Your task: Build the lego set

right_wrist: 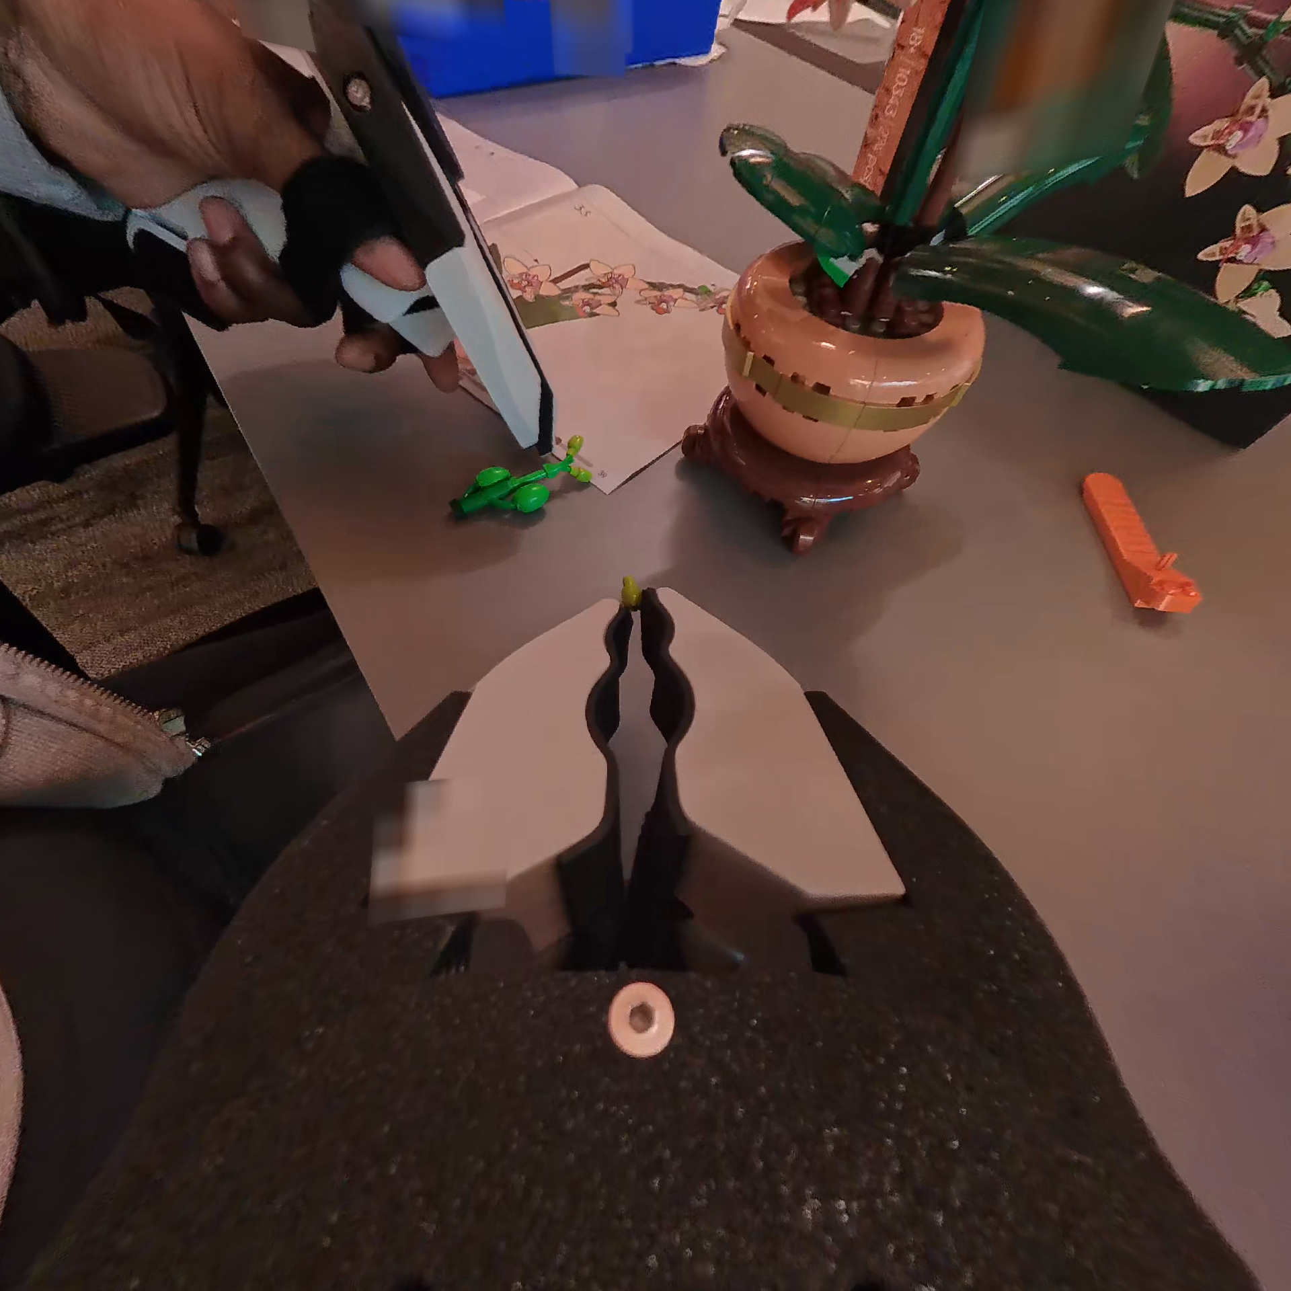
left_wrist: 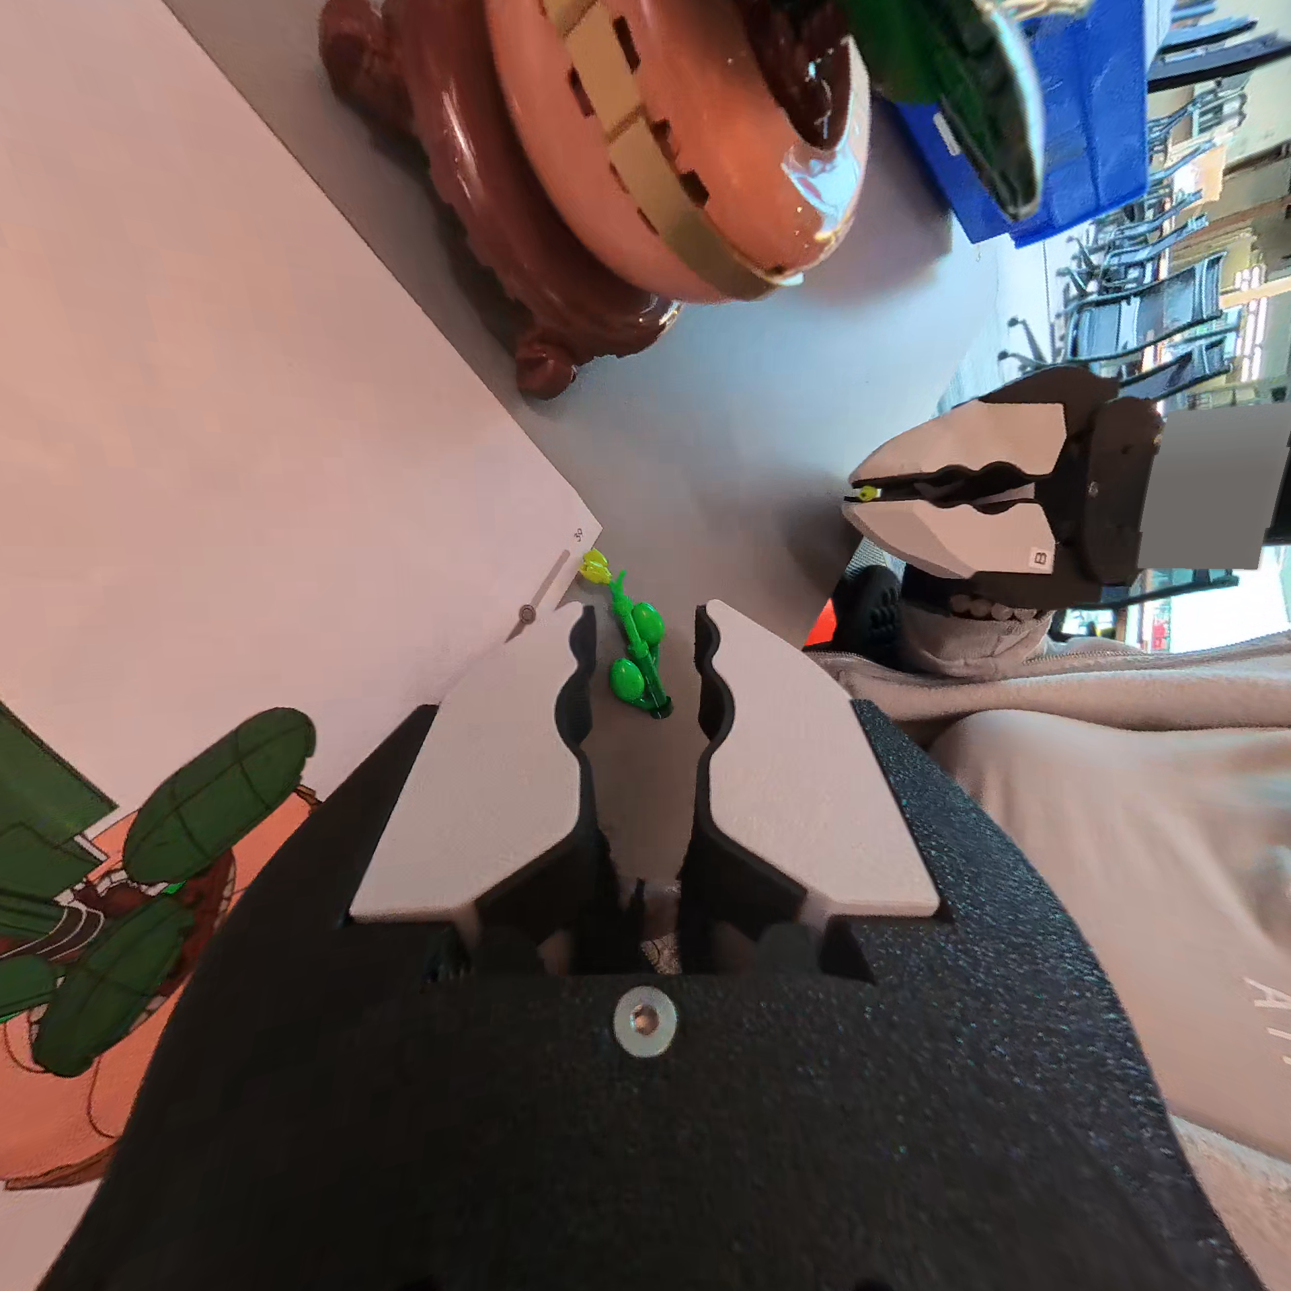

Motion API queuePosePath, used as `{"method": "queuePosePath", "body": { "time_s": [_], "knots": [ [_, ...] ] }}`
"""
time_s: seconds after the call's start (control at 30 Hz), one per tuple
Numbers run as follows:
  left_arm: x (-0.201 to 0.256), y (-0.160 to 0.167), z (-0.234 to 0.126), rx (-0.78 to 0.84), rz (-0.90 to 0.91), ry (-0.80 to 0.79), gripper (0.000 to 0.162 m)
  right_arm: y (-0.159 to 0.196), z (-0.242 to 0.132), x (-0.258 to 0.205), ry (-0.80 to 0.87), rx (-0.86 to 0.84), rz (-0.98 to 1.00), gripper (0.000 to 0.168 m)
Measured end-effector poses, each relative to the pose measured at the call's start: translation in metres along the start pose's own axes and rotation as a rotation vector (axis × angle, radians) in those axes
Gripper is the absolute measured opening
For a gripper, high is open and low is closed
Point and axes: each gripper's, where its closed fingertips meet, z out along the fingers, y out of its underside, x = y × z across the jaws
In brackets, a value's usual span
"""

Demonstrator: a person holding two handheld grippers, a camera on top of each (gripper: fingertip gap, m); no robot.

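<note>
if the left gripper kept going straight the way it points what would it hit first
Most likely the green stem piece lying on the table between the open left gripper fingers; the right wrist view shows its tips almost at the tabletop.

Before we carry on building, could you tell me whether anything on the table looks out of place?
Nothing looks damaged. The green stem piece lies flat beside the booklet, and the orange tool lies apart.
</note>
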Motion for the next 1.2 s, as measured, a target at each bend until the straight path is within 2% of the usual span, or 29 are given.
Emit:
{"method": "queuePosePath", "body": {
  "time_s": [0.17, 0.4, 0.53, 0.73, 0.83, 0.93, 1.2],
  "knots": [
    [0.006, 0.006, 0.007, -0.066, -0.114, 0.09, 0.026, 0.001, -0.002, 0.003, -0.001, 0.012, 0.003, 0.003],
    [0.008, 0.002, 0.012, 0.0, -0.284, 0.266, 0.013, 0.003, -0.005, 0.007, -0.002, 0.019, 0.028, 0.004],
    [0.009, 0.001, 0.014, -0.016, -0.25, 0.237, 0.015, 0.005, -0.001, 0.003, -0.043, -0.011, 0.052, 0.003],
    [0.007, 0.003, 0.007, -0.152, -0.14, 0.18, 0.03, -0.002, 0.016, -0.021, -0.291, -0.064, 0.326, 0.003],
    [0.01, 0.006, 0.008, -0.213, -0.067, 0.147, 0.033, 0.002, 0.02, -0.008, -0.211, -0.113, 0.238, 0.003],
    [0.011, 0.005, 0.015, -0.232, -0.063, 0.158, 0.028, 0.003, 0.02, -0.007, -0.201, -0.125, 0.217, 0.003],
    [0.025, 0.003, 0.026, -0.236, -0.142, 0.331, 0.027, 0.015, 0.04, -0.021, -0.214, -0.222, 0.226, 0.004]
  ]
}}
